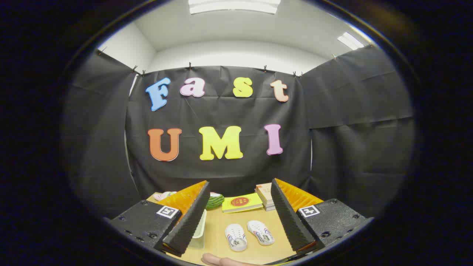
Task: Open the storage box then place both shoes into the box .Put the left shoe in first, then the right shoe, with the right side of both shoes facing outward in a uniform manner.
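Your gripper [238,192] sits nearest the cam, fingers spread wide apart w/ nothing between them, held above the wooden table [216,240] and looking toward the booth's back wall. At the very bottom, just below the shoes, you've got a fingertip [221,261] poking in, prob. a person's hand; can't tell more.

Going left to right: beside the left finger [188,218], partly hidden behind it, is the storage box [199,229], a pale translucent plastic tub; only its rim and one wall show, so can't tell if a lid is on it. Behind that finger, at the table's far edge, a pink item [164,195] and a green striped watermelon-like thing [215,200] peek out. Next, a yellow book [242,202] w/ a red oval on the cover lies flat. Ahead of it, between your fingers and lower down, the 2 white shoes lie side by side on the table, soles down: left-hand shoe [235,237] and right-hand shoe [261,232], close but not touching, both outside the box. Past the book, a stack of books [264,195] sits just beside the right finger [288,214].
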